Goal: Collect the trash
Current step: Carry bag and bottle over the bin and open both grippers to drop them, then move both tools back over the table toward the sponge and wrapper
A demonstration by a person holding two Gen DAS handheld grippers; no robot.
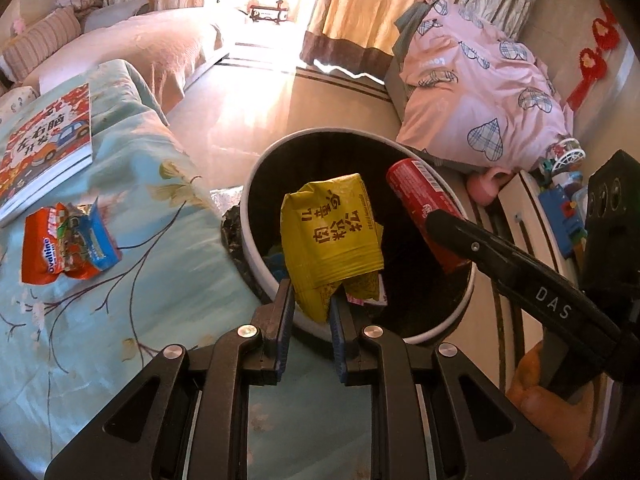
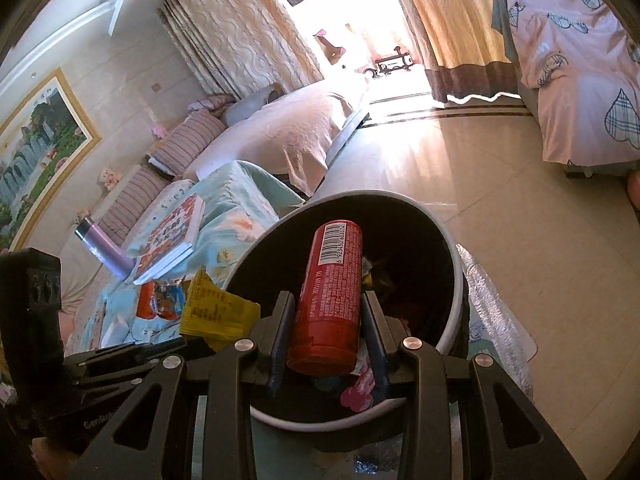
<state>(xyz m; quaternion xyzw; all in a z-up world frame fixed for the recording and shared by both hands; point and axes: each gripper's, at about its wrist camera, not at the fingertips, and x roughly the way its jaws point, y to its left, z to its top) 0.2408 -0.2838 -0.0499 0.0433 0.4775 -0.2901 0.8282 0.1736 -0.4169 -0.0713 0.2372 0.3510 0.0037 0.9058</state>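
My left gripper (image 1: 312, 300) is shut on a yellow snack wrapper (image 1: 332, 232) and holds it over the round white-rimmed trash bin (image 1: 256, 248), which has a dark inside. My right gripper (image 2: 326, 320) is shut on a red tube can (image 2: 328, 296) and holds it over the same bin (image 2: 452, 320). The can also shows in the left wrist view (image 1: 424, 208), and the wrapper in the right wrist view (image 2: 218, 312). An orange and blue Ovaltine wrapper (image 1: 68, 248) lies on the light blue flowered cloth (image 1: 120, 320), left of the bin; it shows in the right view too (image 2: 160, 300).
A picture book (image 1: 44, 148) lies on the cloth behind the Ovaltine wrapper. A purple bottle (image 2: 104, 248) stands by the book. A pink heart-print quilt (image 1: 480, 92) and toys (image 1: 560, 200) lie right of the bin. A sofa (image 2: 280, 132) lies beyond.
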